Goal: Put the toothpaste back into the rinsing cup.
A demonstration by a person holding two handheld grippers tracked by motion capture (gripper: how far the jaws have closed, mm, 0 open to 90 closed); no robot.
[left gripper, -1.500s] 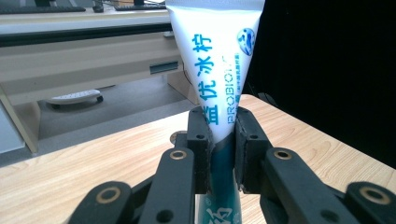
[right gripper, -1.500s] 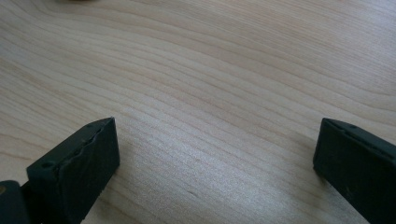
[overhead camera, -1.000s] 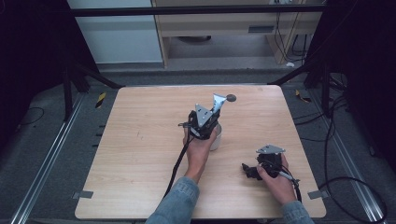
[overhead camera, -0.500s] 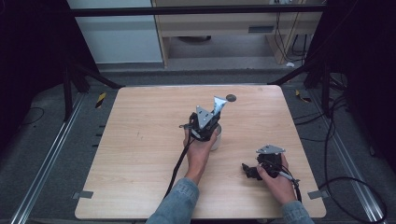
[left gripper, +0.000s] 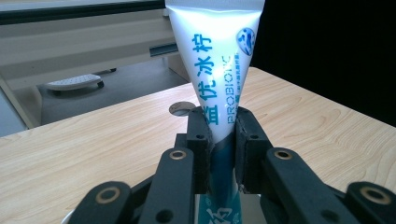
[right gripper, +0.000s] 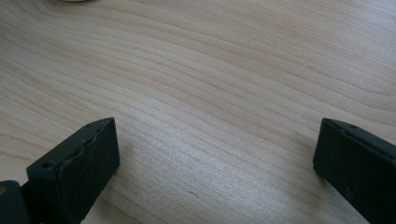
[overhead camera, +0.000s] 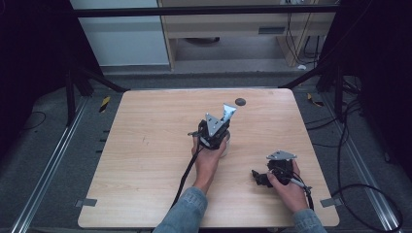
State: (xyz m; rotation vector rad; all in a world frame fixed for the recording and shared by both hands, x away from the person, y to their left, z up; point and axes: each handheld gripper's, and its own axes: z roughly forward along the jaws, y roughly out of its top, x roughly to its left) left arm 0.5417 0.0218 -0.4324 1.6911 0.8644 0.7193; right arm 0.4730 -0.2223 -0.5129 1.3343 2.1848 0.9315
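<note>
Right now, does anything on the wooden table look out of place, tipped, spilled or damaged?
Nothing looks spilled or damaged. The left gripper is shut on a white toothpaste tube with teal lettering, held upright, flat end up, over a white cup. The right gripper rests open by the light wooden table.

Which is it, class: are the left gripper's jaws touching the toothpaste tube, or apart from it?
Touching. In the left gripper view, the left gripper has both black jaws pressed against the tube, no gap either side.

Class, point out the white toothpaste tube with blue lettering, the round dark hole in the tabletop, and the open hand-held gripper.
White toothpaste tube with blue lettering [left gripper: 212,70], left gripper view, printed body.
Round dark hole in the tabletop [overhead camera: 240,102], high view, centre.
Right hand-held gripper [right gripper: 215,154], right gripper view, midway between its parted fingertips.
</note>
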